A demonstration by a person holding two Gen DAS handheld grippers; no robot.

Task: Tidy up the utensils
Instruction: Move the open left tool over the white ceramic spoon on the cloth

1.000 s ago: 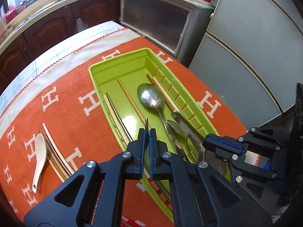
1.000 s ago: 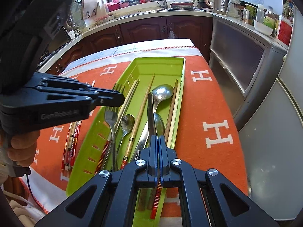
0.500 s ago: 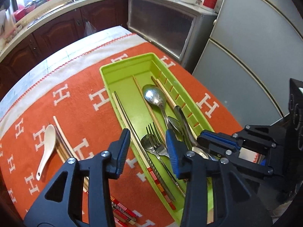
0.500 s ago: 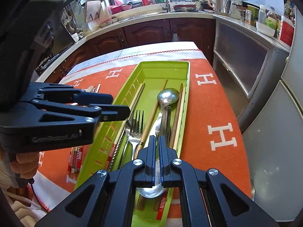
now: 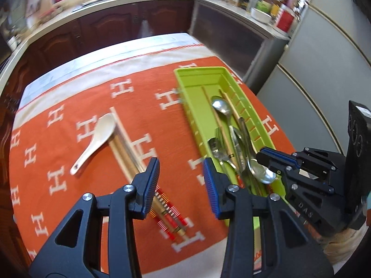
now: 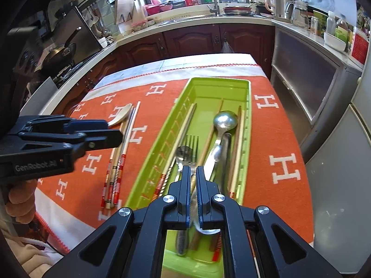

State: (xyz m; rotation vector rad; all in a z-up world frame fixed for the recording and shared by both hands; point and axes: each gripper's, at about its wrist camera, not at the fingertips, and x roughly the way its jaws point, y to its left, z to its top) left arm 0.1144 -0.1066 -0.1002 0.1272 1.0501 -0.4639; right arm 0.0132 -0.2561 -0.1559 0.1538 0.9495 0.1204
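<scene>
A long green utensil tray (image 5: 199,75) (image 6: 248,88) lies on an orange cloth and holds metal spoons (image 6: 223,121), a fork (image 6: 191,142), a knife and chopsticks. A white ceramic spoon (image 5: 95,140) (image 6: 120,115) and several chopsticks (image 5: 129,149) (image 6: 120,162) lie on the cloth left of the tray. My left gripper (image 5: 180,180) is open and empty above the chopsticks' near ends. My right gripper (image 6: 193,180) hovers over the tray's near end with its jaws a narrow gap apart, holding a metal spoon (image 6: 206,229) whose bowl hangs under the fingers.
The orange cloth (image 6: 285,139) with white H marks covers a small table; its right edge drops off toward grey cabinet fronts (image 5: 324,74). Kitchen counters, a sink and dark wood cabinets (image 6: 194,39) run along the back.
My left gripper opened wide, let go of the utensil in the tray and swung left over the loose chopsticks. My right gripper stayed over the tray's near end, its jaws slightly parted.
</scene>
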